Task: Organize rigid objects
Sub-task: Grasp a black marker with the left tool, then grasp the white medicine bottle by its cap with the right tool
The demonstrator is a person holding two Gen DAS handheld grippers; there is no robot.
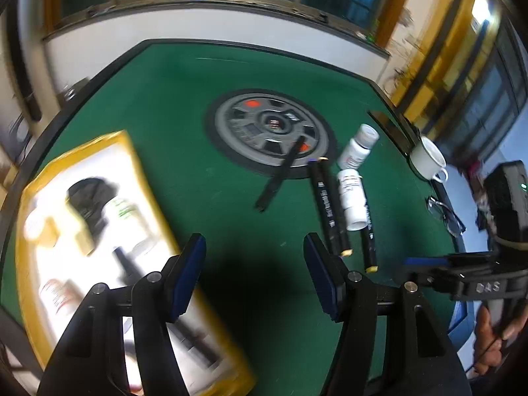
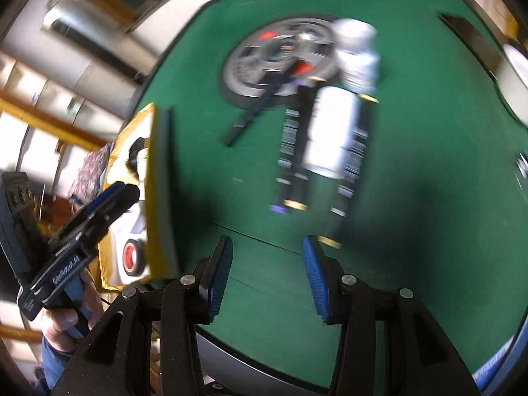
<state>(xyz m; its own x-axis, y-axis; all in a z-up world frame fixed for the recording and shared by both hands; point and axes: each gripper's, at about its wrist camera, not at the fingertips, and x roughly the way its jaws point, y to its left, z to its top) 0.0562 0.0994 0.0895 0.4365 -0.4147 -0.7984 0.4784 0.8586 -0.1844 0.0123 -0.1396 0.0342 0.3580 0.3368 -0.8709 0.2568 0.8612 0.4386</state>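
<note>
Green felt covered the table (image 1: 171,105). Both the left gripper (image 1: 254,277) and the right gripper (image 2: 264,277) gaped half-open, holding nothing. At one o'clock lay two white bottles (image 1: 353,198) among four black markers (image 1: 330,204); at nine o'clock sat one yellow-edged box (image 1: 29,264).

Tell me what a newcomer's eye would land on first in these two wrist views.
Probably the green table with the grey round panel set in its middle. Next, the cluster beside that panel: two white bottles lying among black markers. To the left sits a yellow-edged tray already holding items, and both grippers, left gripper and right gripper, hang open and empty.
</note>
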